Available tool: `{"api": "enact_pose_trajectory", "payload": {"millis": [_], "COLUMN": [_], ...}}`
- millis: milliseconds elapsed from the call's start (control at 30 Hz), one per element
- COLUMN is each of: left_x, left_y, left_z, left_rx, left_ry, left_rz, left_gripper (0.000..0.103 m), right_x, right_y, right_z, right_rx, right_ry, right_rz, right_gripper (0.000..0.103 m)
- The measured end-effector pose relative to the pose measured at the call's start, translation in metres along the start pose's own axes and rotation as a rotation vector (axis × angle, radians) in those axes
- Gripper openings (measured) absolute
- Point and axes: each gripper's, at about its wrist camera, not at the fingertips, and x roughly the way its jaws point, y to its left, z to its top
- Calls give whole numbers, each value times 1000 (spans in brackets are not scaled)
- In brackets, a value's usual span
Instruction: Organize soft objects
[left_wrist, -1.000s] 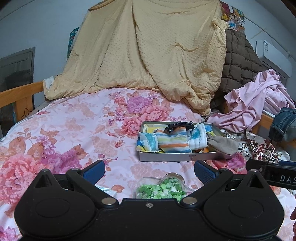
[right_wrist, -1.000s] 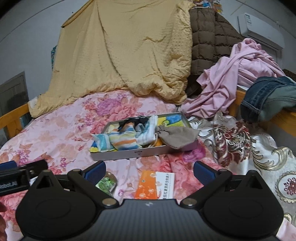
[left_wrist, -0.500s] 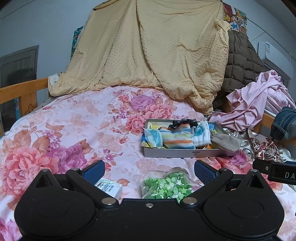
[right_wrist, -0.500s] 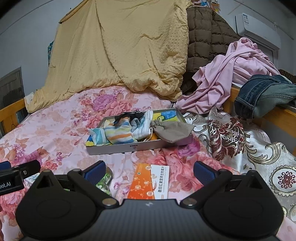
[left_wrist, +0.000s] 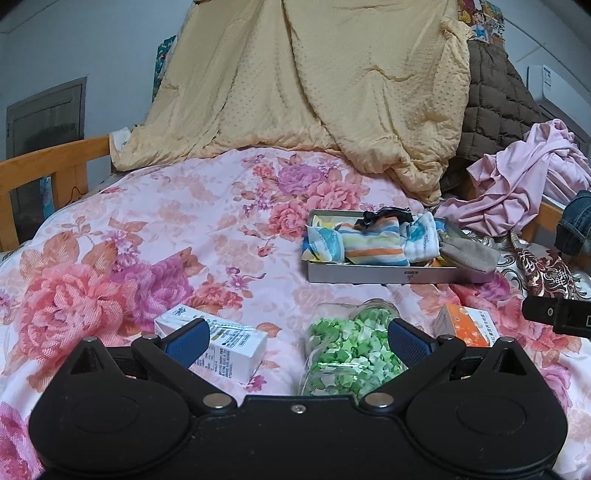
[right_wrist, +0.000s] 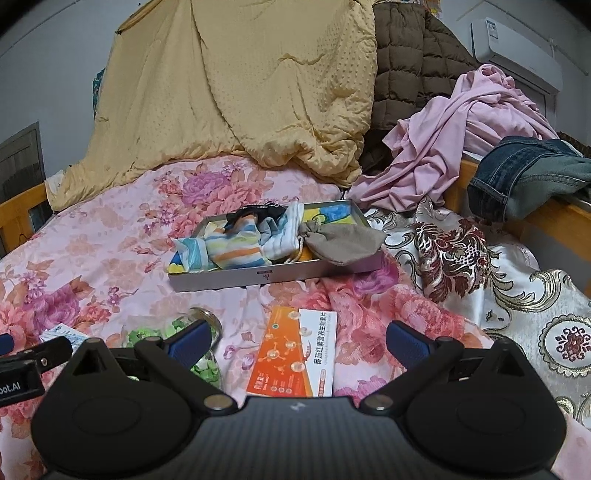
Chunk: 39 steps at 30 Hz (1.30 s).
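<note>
Both grippers hover with jaws spread and empty over a pink floral bedspread (left_wrist: 155, 229), short of the shallow grey metal tray (left_wrist: 380, 275) of soft things.

The tray lies well ahead of both pairs of jaws, holding a striped blue, orange and yellow cloth pouch (left_wrist: 373, 243), a white-and-blue folded cloth (left_wrist: 421, 238), and a grey-beige drawstring bag (right_wrist: 343, 240) that droops over its right rim. The left gripper (left_wrist: 297, 334) has a clear glass jar of green paper stars (left_wrist: 351, 350) lying on its side between its blue pads, untouched, and a white printed carton (left_wrist: 229, 341) just behind its left finger. The right gripper (right_wrist: 295, 338) frames a flat orange-and-white box (right_wrist: 295, 356) lying on the bedspread between its fingers, apart from both.
</note>
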Motion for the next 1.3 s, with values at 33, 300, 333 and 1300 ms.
{"api": "enact_pose_trajectory", "payload": {"millis": [33, 300, 333, 1300], "left_x": [0, 7, 7, 8], "left_y": [0, -2, -2, 0], "left_z": [-1, -11, -11, -20], "left_rx": [0, 16, 16, -19], "left_ry": [2, 43, 47, 76], "left_rz": [2, 19, 19, 16], "left_gripper": [102, 102, 102, 102], "right_x": [1, 9, 9, 11], "right_y": [0, 4, 4, 1], "right_z": [-1, -6, -6, -11], "right_rx": [0, -18, -19, -17], "right_ry": [11, 72, 75, 115], "right_rz": [5, 15, 15, 0], "right_gripper": [103, 103, 103, 103]}}
